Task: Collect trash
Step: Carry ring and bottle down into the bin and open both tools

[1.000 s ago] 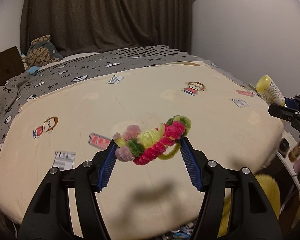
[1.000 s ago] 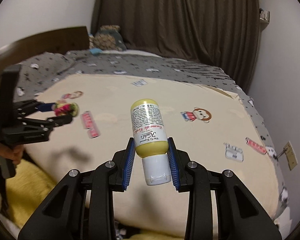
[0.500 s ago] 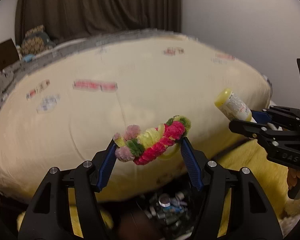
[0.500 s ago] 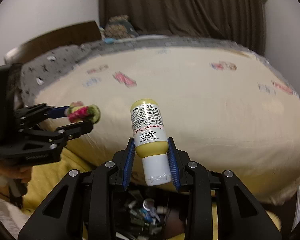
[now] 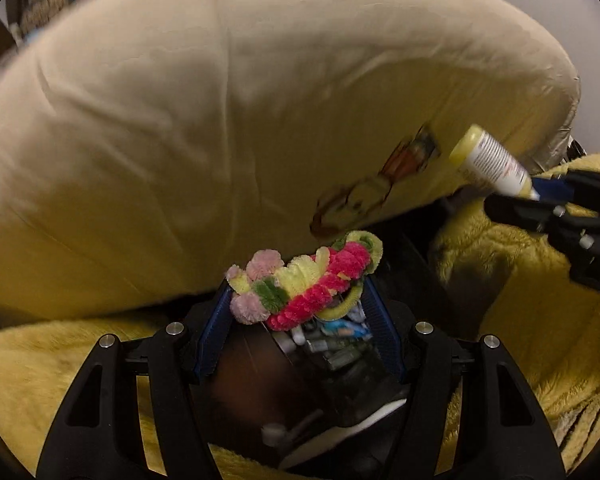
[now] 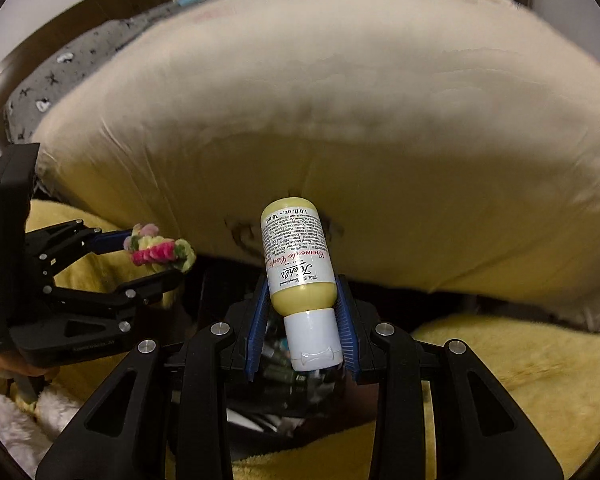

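Observation:
My left gripper [image 5: 296,300] is shut on a fuzzy pipe-cleaner wreath [image 5: 304,280] of pink, green and yellow, held crosswise between its blue pads. The right gripper [image 6: 303,312] is shut on a small yellow lotion bottle [image 6: 298,264], white cap toward me. Both point steeply down over a dark bin [image 5: 340,364] [image 6: 284,364] holding several small tubes and bottles. In the left wrist view the right gripper [image 5: 548,192] with the bottle [image 5: 488,160] shows at right. The right wrist view has the left gripper [image 6: 168,264] with the wreath [image 6: 160,250] at left.
The cream bed sheet [image 5: 220,120] with a cartoon print bulges just beyond the bin. Yellow fluffy fabric [image 5: 540,320] [image 6: 520,380] lies on both sides of the bin. A grey patterned blanket [image 6: 60,80] and a plush toy sit at the bed's far side.
Both grippers have dropped and tilted down from above the bed to over the dark bin at its edge. Each kept its hold: the wreath on the left, the bottle on the right.

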`<move>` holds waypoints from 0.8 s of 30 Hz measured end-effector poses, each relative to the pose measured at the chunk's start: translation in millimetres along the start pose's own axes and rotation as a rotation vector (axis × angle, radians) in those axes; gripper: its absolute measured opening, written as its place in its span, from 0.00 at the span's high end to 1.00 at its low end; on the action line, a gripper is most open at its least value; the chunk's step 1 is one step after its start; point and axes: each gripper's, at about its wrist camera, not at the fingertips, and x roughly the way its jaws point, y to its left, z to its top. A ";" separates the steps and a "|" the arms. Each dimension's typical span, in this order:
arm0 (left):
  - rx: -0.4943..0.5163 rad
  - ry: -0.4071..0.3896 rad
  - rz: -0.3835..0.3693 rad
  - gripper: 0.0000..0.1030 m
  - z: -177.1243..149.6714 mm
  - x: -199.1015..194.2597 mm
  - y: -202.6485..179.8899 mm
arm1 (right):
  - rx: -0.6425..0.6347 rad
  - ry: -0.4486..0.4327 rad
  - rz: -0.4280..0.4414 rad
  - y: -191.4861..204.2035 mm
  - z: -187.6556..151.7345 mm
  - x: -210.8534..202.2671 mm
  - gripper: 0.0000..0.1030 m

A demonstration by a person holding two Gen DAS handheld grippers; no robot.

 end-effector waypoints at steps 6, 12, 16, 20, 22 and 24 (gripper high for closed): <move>-0.021 0.106 -0.065 0.41 -6.9 28.2 5.5 | 0.049 0.143 0.037 -2.1 -10.3 45.3 0.68; -0.025 0.131 -0.078 0.38 -7.4 35.3 5.6 | 0.052 0.161 0.039 1.8 -10.3 51.7 0.67; -0.029 0.147 -0.080 0.35 -7.5 37.2 5.8 | 0.059 0.167 0.040 -1.1 -10.9 50.9 0.64; -0.053 0.136 -0.077 0.24 -6.1 32.9 10.3 | 0.076 0.158 0.035 -7.5 -6.3 49.8 0.49; -0.068 0.123 -0.074 0.19 -8.2 31.1 17.3 | 0.088 0.148 0.031 -10.0 -5.7 47.0 0.44; -0.083 0.106 -0.072 0.12 -6.7 25.7 20.5 | 0.095 0.135 0.020 -11.5 -4.4 42.3 0.31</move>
